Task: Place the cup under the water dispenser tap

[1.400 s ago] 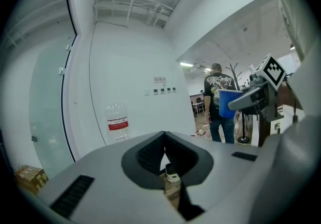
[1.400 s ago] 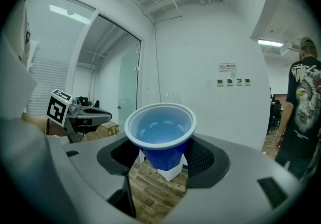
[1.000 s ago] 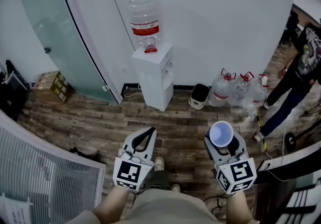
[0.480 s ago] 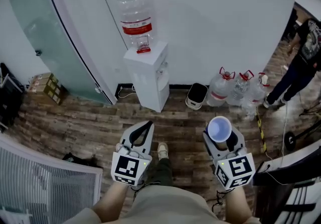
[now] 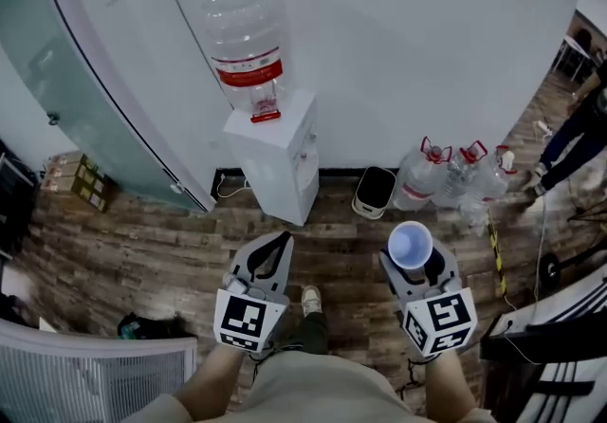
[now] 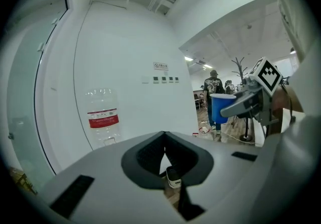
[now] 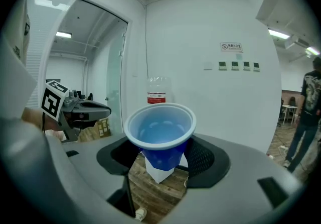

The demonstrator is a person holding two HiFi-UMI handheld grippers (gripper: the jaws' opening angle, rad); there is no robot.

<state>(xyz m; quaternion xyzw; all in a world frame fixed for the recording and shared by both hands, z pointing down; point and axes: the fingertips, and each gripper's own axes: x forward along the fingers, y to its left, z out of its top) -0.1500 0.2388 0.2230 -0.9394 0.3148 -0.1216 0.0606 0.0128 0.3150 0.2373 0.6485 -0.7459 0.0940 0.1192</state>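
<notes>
The blue cup, judged light, thin-walled and easily crushed, is gripped upright round its lower body by the right claw, well apart from the water dispenser, while the left claw is seen closed and empty

No legible text anywhere.

The water dispenser stands against the wall ahead of me, with its bottle on top. To its right along the wall sits a bin, then a cluster of water jugs. A glass partition runs off to the left, with boxes on the floor beside it. My left gripper is in front of the dispenser. My right gripper is level with it to the right, with the cup upright between its jaws.
</notes>
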